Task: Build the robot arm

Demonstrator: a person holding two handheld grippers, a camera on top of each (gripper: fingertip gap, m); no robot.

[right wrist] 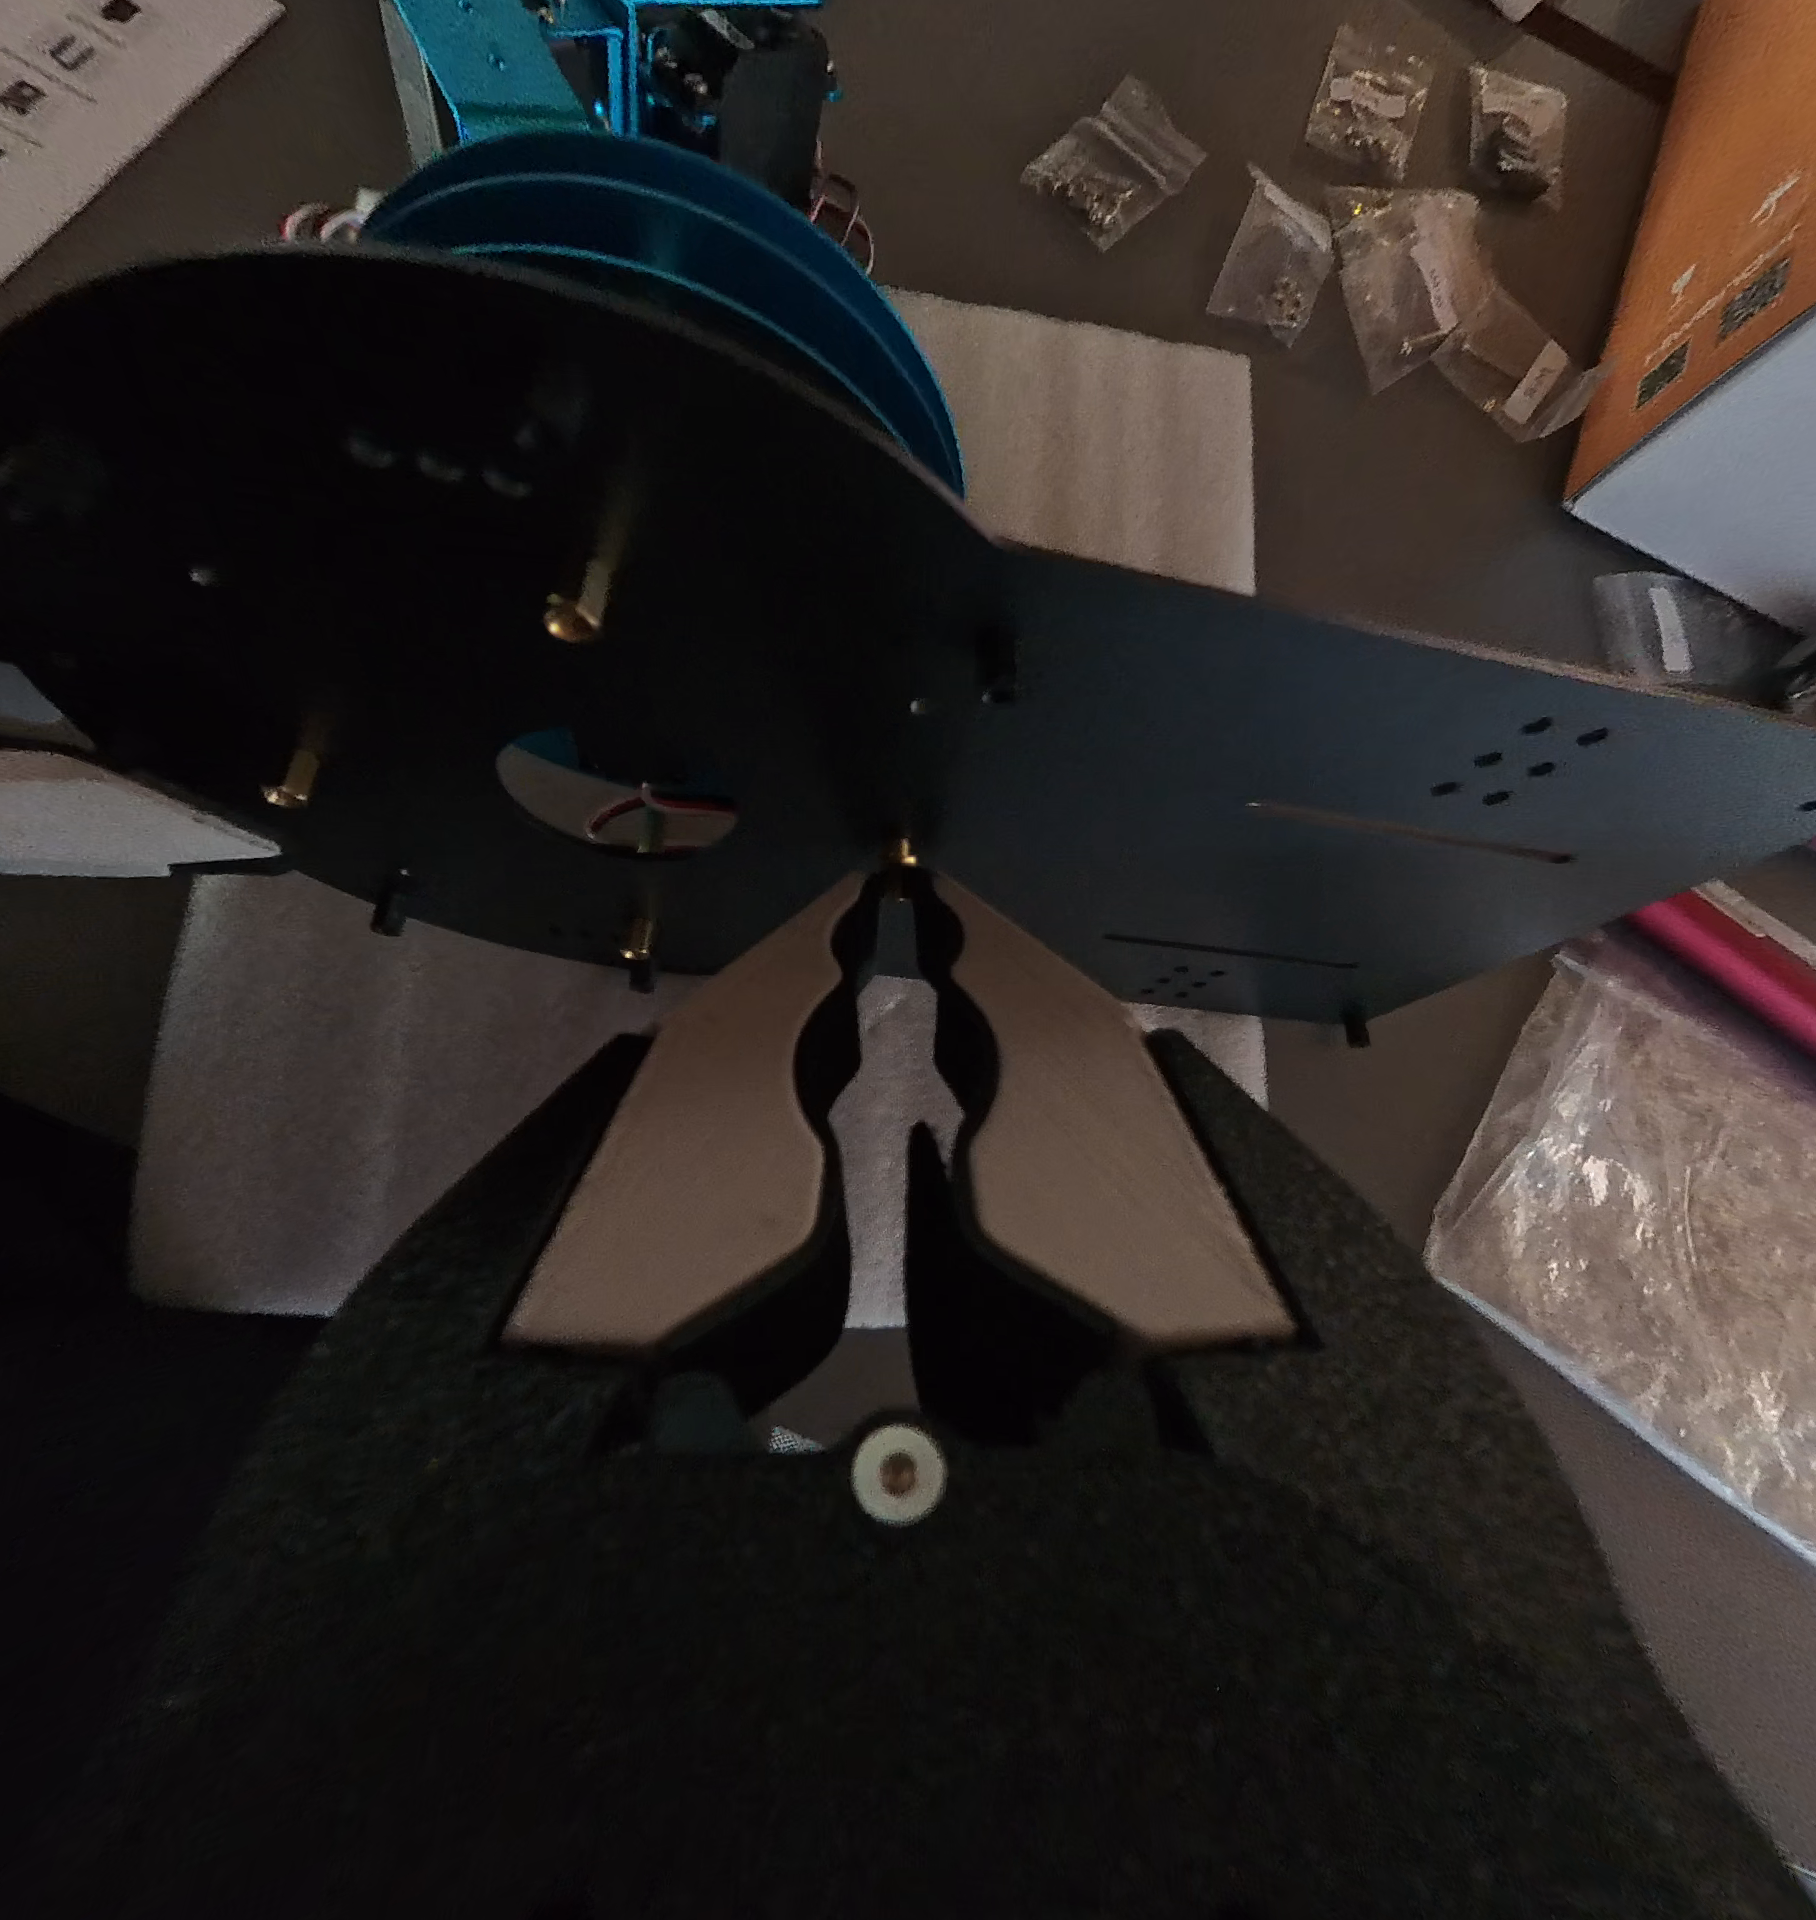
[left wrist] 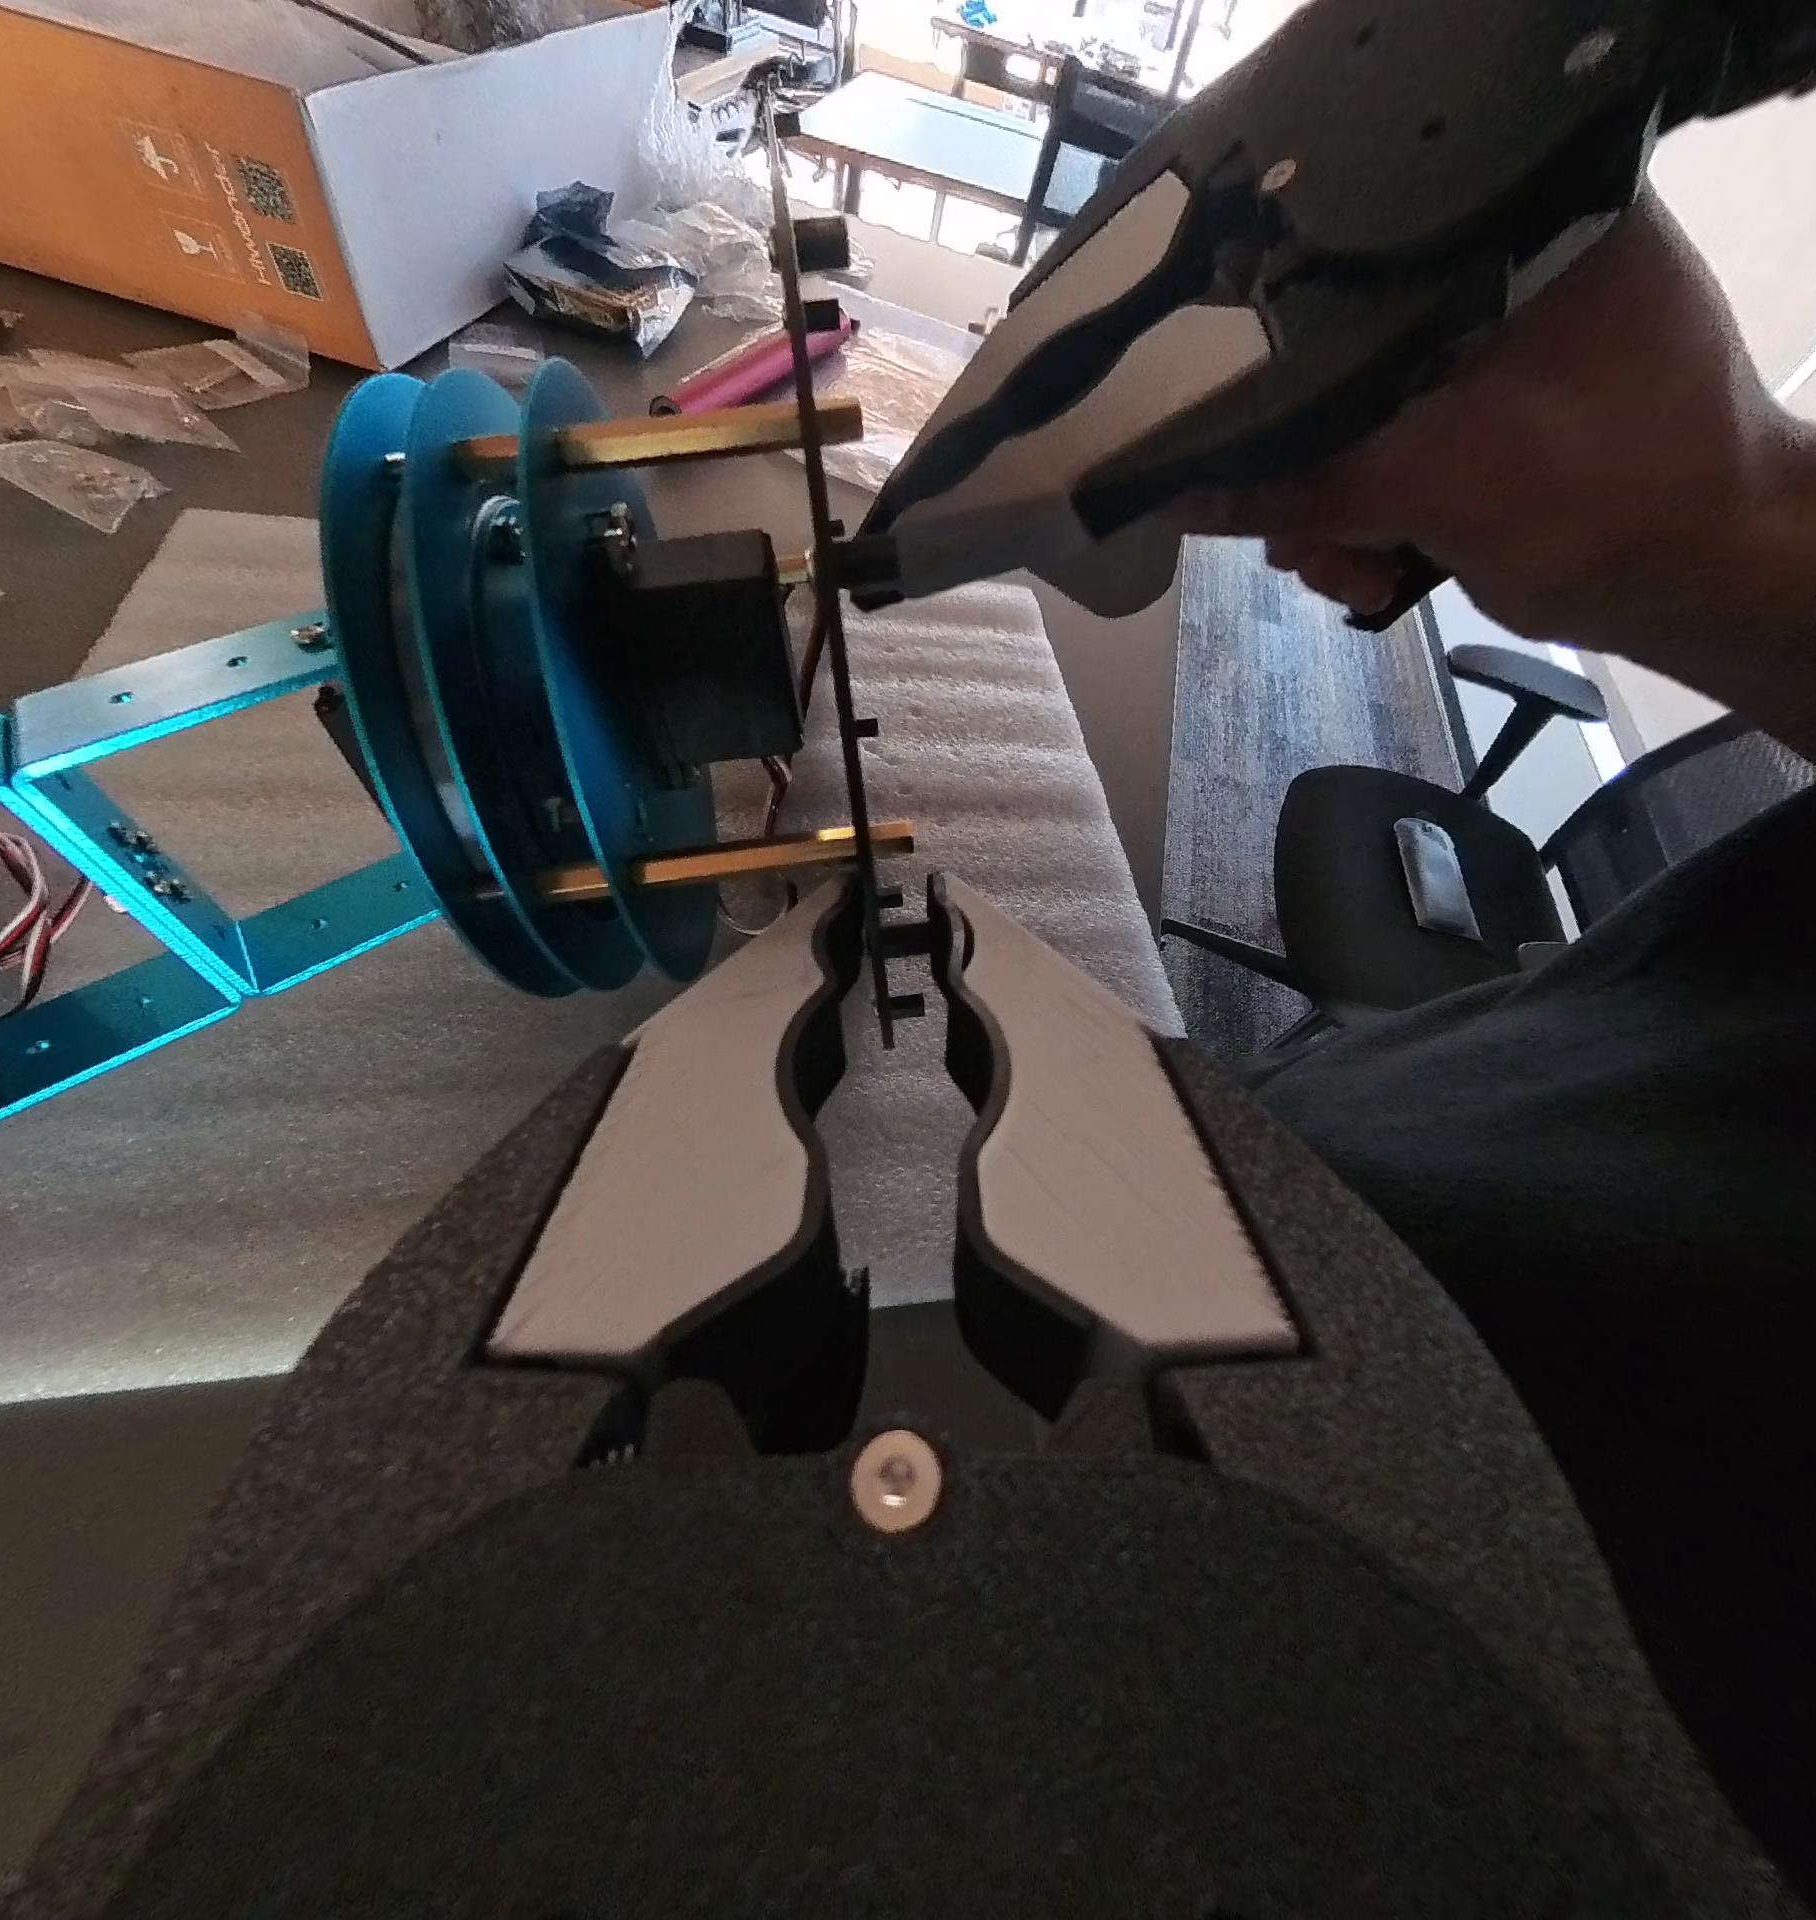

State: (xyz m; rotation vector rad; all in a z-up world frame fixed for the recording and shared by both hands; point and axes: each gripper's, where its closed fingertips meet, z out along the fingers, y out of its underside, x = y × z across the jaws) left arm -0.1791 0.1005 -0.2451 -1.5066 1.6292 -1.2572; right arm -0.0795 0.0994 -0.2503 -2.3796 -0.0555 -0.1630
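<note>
Black base plate (left wrist: 819,499): thin, flat, seen edge-on in the left wrist view, broadside in the right wrist view (right wrist: 592,582); joined by brass standoffs (left wrist: 706,436) to a stack of blue discs (left wrist: 447,665) with a black servo (left wrist: 712,649) between.
Position: raised over white foam sheet (left wrist: 987,748) on grey table (left wrist: 156,1195).
Left gripper (left wrist: 888,909): fingers straddle the plate's lower edge, close on either side; whether they actually pinch it cannot be told.
Right gripper (right wrist: 888,899): tips drawn together on a small black spacer (right wrist: 891,930) standing off the plate's face; same gripper visible in the left wrist view (left wrist: 868,571).
Adjacent items: blue bracket frame (left wrist: 135,831); orange and white carton (left wrist: 156,166); clear bags of hardware (right wrist: 1278,249); magenta tube (left wrist: 748,379).
</note>
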